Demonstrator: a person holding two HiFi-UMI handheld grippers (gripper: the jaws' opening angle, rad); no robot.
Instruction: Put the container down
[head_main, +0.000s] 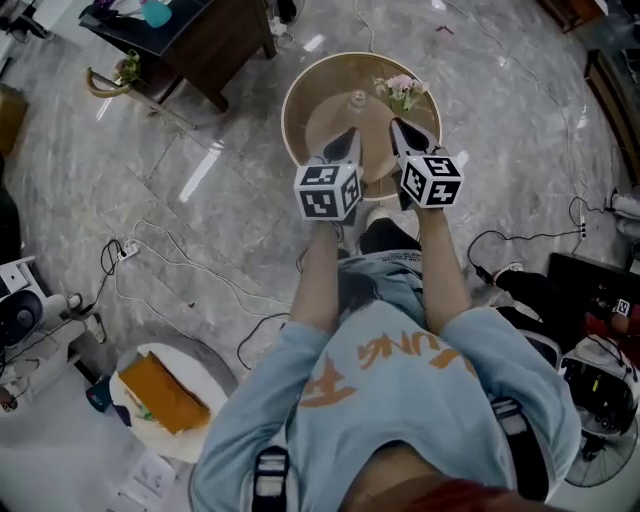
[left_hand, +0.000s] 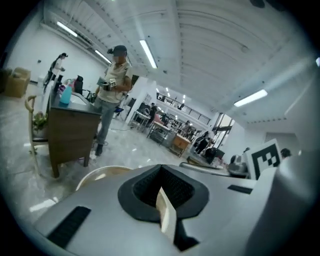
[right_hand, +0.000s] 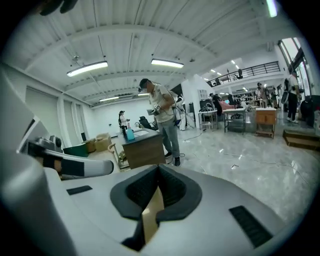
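Marble floor (head_main: 200, 170) strewn w/ cables, dark desk (head_main: 200, 45) upper left. Left gripper (head_main: 348, 140) clamped on near rim of round wooden container (head_main: 292, 105), held up over floor in front of person. Right gripper (head_main: 405, 135) likewise pinched shut on rim. Small flowers (head_main: 402, 90) inside, right part.

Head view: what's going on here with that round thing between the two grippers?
A person is carrying a shallow, round tan container with both grippers. The left gripper and right gripper each have their jaws shut on its near rim, side by side. A small bunch of flowers lies inside it. The container looks held up over the marble floor, not yet set down.
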